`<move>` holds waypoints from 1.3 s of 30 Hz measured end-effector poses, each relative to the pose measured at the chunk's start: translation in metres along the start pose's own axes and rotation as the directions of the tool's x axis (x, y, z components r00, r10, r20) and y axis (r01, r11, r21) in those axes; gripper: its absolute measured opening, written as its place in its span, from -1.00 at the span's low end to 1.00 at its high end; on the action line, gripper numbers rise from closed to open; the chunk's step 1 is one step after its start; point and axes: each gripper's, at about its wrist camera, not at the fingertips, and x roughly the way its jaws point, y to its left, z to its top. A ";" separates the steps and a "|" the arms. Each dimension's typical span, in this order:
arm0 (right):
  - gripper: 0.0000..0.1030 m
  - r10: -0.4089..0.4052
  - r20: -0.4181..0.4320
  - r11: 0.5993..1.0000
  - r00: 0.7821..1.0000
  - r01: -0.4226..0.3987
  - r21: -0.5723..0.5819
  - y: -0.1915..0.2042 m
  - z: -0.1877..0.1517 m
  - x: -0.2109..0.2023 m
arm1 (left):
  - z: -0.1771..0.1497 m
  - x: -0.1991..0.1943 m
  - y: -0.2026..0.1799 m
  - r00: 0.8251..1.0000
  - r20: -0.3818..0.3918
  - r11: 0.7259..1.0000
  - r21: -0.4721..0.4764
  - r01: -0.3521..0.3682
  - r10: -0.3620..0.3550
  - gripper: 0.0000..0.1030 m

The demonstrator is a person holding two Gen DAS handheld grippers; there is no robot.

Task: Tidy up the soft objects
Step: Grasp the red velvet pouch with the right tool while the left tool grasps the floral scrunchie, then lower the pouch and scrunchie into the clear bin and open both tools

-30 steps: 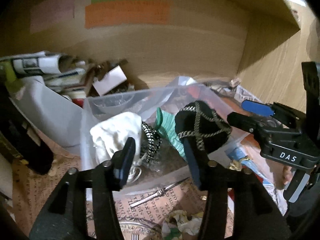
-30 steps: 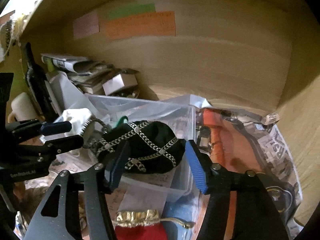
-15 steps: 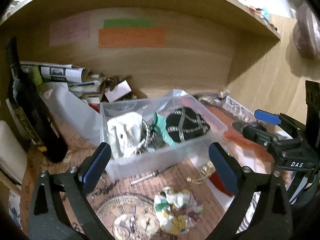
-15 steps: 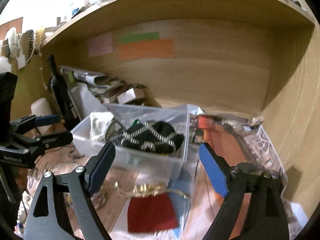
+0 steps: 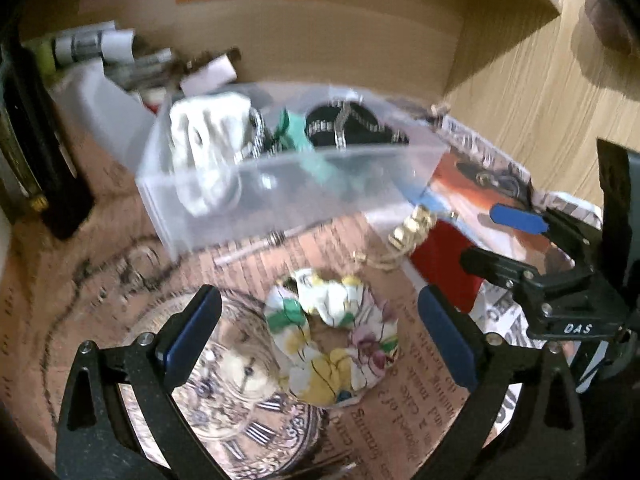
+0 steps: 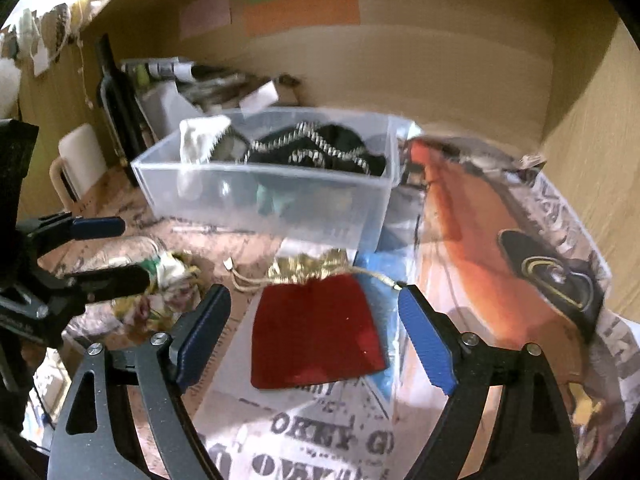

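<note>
A clear plastic bin (image 5: pixel 280 196) (image 6: pixel 256 200) holds a white cloth (image 5: pixel 208 132), a green piece (image 5: pixel 304 144) and a black pouch with chains (image 6: pixel 316 152). A floral scrunchie (image 5: pixel 336 336) lies on the table between the fingers of my open left gripper (image 5: pixel 320 340). It also shows in the right wrist view (image 6: pixel 168 276). A red velvet pouch with a gold top (image 6: pixel 316 332) lies between the fingers of my open right gripper (image 6: pixel 316 340). Both grippers are empty and hover just above these items.
Newspaper covers the table (image 6: pixel 320 436). A dark bottle (image 6: pixel 120 100) and a cream mug (image 6: pixel 78 164) stand at the left. Rolled papers and clutter (image 5: pixel 120 56) lie behind the bin. Wooden shelf walls (image 6: pixel 592 128) close in the back and right.
Both grippers have pulled back from the bin and opened wide. The left one has dropped over the floral scrunchie, the right one over the red pouch. The black pouch stays in the bin.
</note>
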 end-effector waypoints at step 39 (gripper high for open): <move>-0.65 0.105 0.029 0.994 0.994 -0.104 -0.032 0.012 0.025 0.004 | 0.023 -0.035 0.008 0.989 0.145 1.000 -0.009 -0.026 0.027 -0.51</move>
